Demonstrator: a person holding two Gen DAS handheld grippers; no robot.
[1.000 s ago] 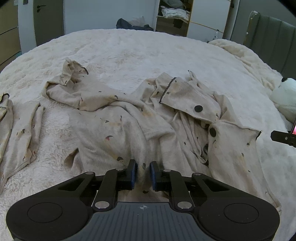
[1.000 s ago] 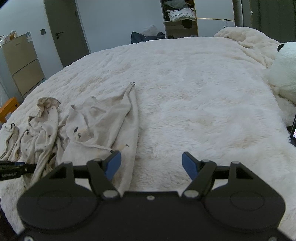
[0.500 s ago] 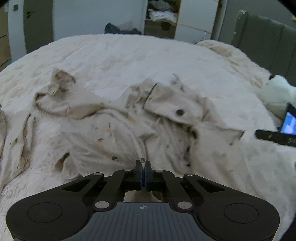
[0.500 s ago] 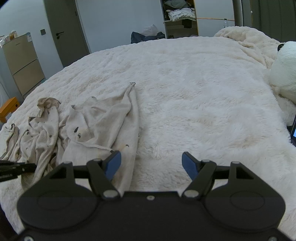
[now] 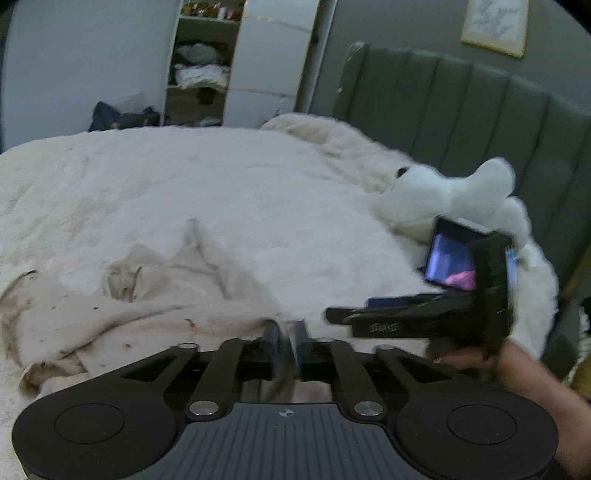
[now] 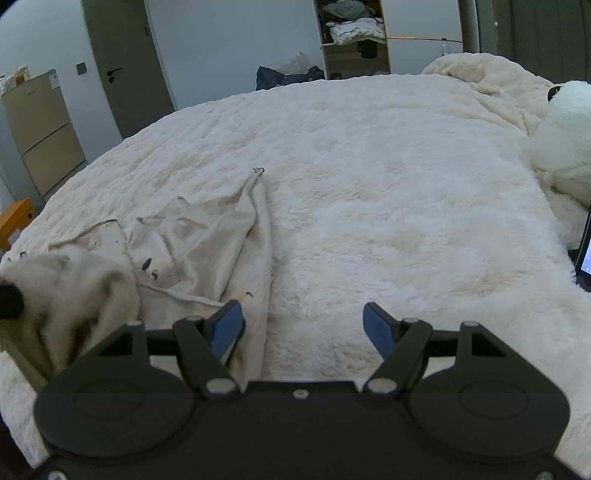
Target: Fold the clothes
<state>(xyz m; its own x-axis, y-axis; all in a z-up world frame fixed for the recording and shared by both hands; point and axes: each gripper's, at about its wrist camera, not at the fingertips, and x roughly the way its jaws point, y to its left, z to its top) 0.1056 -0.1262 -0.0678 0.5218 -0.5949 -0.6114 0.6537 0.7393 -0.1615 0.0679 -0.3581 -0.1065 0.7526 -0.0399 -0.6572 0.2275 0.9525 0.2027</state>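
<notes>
A cream patterned garment [image 5: 122,306] lies crumpled on the white fluffy bed. My left gripper [image 5: 286,343] is shut on a fold of this garment and holds it lifted, with cloth hanging between the jaws. In the right wrist view the garment [image 6: 192,254] spreads at the left, and its lifted part [image 6: 62,291] rises blurred at the far left. My right gripper [image 6: 303,325] is open and empty, low over the bed beside the garment's right edge. It also shows in the left wrist view [image 5: 424,314], held by a hand.
A white plush toy [image 5: 454,195] lies by the green headboard [image 5: 461,107] on the right. A lit screen [image 5: 450,262] stands near it. A door [image 6: 125,62], a cabinet [image 6: 40,129] and open shelves [image 6: 354,33] stand beyond the bed [image 6: 388,184].
My left gripper shut on the garment, then lifted and swung right with the cloth. The garment bunched up on the left. My right gripper stayed still and open.
</notes>
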